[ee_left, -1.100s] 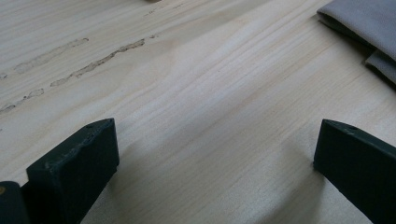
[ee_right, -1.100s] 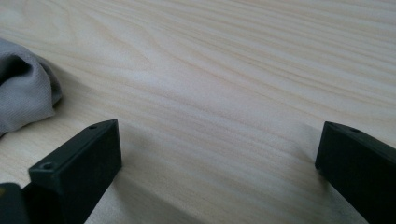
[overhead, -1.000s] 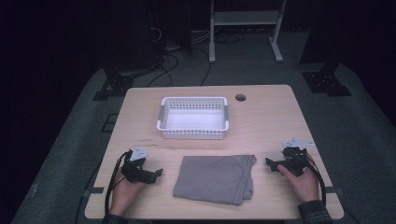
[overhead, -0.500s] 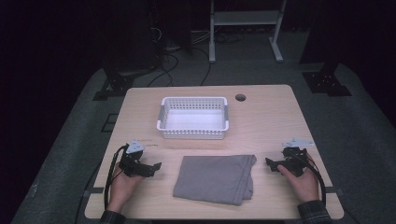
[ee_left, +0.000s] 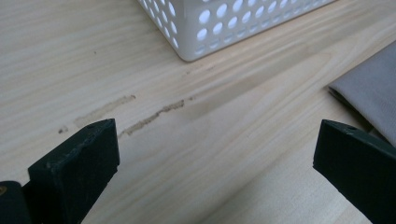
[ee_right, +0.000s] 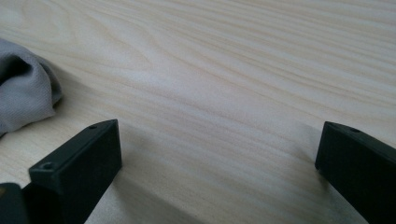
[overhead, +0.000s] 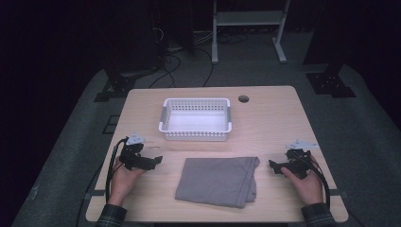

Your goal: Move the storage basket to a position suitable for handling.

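The folded grey cloth point(overhead: 218, 181) lies flat on the table point(overhead: 274, 127) between both wide-open, empty grippers, long axis running left to right, the right gripper point(overhead: 279, 166) just off its edge, nearer than the left gripper point(overhead: 153, 161).

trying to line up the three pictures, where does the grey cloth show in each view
High view: the folded grey cloth lies at the table's near middle, between the two grippers.
Left gripper view: its corner is at the right edge, above the right jaw.
Right gripper view: a bunched corner is at the left edge, above the left jaw.
Shared landmark: the pale wood table.
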A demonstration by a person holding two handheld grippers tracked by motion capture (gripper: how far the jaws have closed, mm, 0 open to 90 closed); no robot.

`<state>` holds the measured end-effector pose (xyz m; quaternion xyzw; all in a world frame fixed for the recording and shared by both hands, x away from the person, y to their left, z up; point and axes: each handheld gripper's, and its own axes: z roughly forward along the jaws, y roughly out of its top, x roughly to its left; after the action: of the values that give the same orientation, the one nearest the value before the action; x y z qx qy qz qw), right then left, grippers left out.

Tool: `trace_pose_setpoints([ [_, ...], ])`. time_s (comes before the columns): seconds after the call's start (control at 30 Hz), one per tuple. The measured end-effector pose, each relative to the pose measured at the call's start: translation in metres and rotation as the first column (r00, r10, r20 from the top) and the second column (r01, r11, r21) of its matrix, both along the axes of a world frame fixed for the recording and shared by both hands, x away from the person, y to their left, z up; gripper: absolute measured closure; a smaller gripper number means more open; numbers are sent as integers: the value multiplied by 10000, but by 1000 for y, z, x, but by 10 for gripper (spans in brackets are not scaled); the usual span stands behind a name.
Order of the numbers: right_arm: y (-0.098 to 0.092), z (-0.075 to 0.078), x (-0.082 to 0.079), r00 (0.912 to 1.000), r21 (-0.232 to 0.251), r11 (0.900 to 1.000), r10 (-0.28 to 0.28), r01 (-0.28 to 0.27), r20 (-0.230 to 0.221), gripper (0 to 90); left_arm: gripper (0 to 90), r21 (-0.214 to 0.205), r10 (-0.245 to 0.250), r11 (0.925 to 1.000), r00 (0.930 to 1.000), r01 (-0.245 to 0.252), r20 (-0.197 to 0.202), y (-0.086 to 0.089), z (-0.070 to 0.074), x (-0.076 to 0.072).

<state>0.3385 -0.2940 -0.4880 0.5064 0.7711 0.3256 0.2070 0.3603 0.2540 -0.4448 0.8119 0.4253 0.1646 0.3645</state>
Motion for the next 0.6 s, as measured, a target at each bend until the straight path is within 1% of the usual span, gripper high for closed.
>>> trace_pose_setpoints([
  [0.1, 0, 0, 0, 10000, 1, 10000, 1, -1, -1, 0, 0, -263, 59, 9996, 9999, -56, 123, 0, 4, 3],
  [0.13, 0, 0, 0, 10000, -1, 10000, 0, 0, 1, 0, 0, -252, 56, 9997, 10000, -55, 32, -1, 6, 5],
  [0.2, 0, 0, 0, 10000, 0, 10000, 1, -1, 2, 0, 0, -255, 8, 9997, 10000, -8, 7, -3, 8, 8],
  [0.27, 0, 0, 0, 10000, -1, 10000, 1, -1, 2, 0, 0, -297, 7, 9996, 10000, -6, 22, -4, 11, 11],
  [0.3, 0, 0, 0, 10000, -1, 10000, 0, 0, 0, 0, 0, -375, 37, 9993, 9999, -33, 108, -4, 12, 12],
  [0.33, 0, 0, 0, 10000, -2, 10000, 1, -1, 2, 0, 1, -418, 9, 9991, 10000, -7, 46, -4, 14, 14],
  [0.37, 0, 0, 0, 10000, 7, 10000, -12, 12, -16, 0, 25, -397, 5, 9992, 10000, -3, 47, -4, 15, 16],
  [0.43, 0, 0, 0, 10000, 6, 10000, -12, 12, -14, 0, 26, -369, 45, 9993, 10000, -43, 41, -5, 18, 19],
  [0.5, 0, 0, 0, 10000, 7, 10000, -12, 12, -13, 0, 28, -504, 40, 9987, 9999, -36, 95, -5, 21, 23],
  [0.6, 0, 0, 0, 10000, 7, 10000, -13, 13, -15, 0, 37, -541, 85, 9985, 10000, -84, 23, -5, 26, 30],
])
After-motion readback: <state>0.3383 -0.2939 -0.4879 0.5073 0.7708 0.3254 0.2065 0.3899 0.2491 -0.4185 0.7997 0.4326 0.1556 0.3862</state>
